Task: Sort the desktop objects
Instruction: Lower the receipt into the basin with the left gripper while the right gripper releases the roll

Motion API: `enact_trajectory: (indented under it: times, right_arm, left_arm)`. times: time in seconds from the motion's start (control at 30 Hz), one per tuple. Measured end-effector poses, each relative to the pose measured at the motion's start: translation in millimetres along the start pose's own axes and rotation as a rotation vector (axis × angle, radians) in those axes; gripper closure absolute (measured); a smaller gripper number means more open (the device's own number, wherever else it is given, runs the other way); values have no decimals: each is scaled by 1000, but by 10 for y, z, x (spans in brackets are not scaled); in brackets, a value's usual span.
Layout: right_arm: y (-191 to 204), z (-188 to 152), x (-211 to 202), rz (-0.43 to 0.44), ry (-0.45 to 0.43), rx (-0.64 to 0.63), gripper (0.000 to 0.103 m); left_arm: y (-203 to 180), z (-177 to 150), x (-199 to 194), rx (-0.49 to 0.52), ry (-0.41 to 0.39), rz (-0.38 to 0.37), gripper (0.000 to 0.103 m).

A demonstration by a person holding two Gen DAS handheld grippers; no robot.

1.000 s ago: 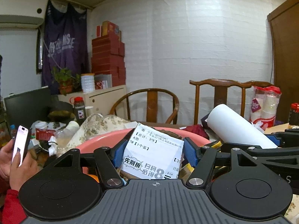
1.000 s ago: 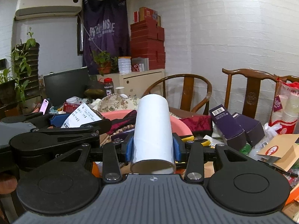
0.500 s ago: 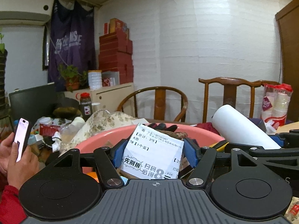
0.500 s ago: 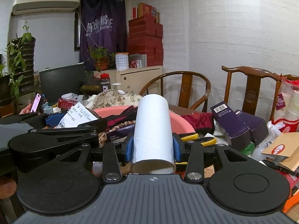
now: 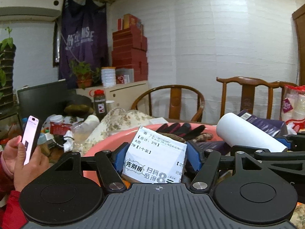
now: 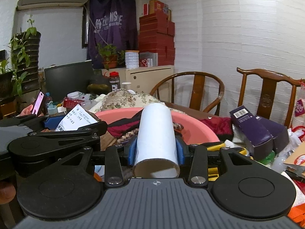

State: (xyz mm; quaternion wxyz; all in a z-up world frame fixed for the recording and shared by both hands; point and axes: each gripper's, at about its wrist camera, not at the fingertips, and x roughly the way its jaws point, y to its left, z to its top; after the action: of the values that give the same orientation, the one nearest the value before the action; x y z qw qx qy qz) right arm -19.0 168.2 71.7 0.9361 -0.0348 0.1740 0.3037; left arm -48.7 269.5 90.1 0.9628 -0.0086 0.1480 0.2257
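My left gripper [image 5: 155,157] is shut on a small cardboard parcel with a white printed label [image 5: 154,156], held just in front of a pink basin [image 5: 106,140]. My right gripper [image 6: 156,148] is shut on a white paper roll with a cardboard core [image 6: 156,133], lying along the fingers and pointing at the pink basin [image 6: 202,127]. The roll also shows at the right of the left wrist view [image 5: 247,133], and the parcel at the left of the right wrist view [image 6: 74,121]. Gloves and dark cloth [image 5: 181,128] lie in the basin.
Purple boxes [image 6: 251,127] and bags crowd the table on the right. A floral cloth [image 6: 129,100], bottles and clutter lie left of the basin. A person's hand holds a phone [image 5: 30,133] at far left. Two wooden chairs [image 6: 196,87] stand behind the table.
Both grippers keep their hold. The views have swung a little to the left, so the chairs and basin sit further right in the frames; the pink basin appears slightly nearer.
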Motion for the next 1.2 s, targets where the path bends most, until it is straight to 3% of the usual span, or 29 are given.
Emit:
enact_trajectory:
  times: [0.23,0.73,1.03,1.2]
  right_arm:
    - [32,42,135,13,4,-3,57]
    - [-142,262,611,-35,93,15,57]
    - [202,319,1016,76,162,-72,57]
    - [265,363,1242,132,210,-44,56]
  left_arm:
    - [36,39,96,12,4,32,26]
    - [13,271,744,16,144,12,26]
    - [491,196,937,-59,257,78,26]
    - [560,239,1089,-32,311,125,26]
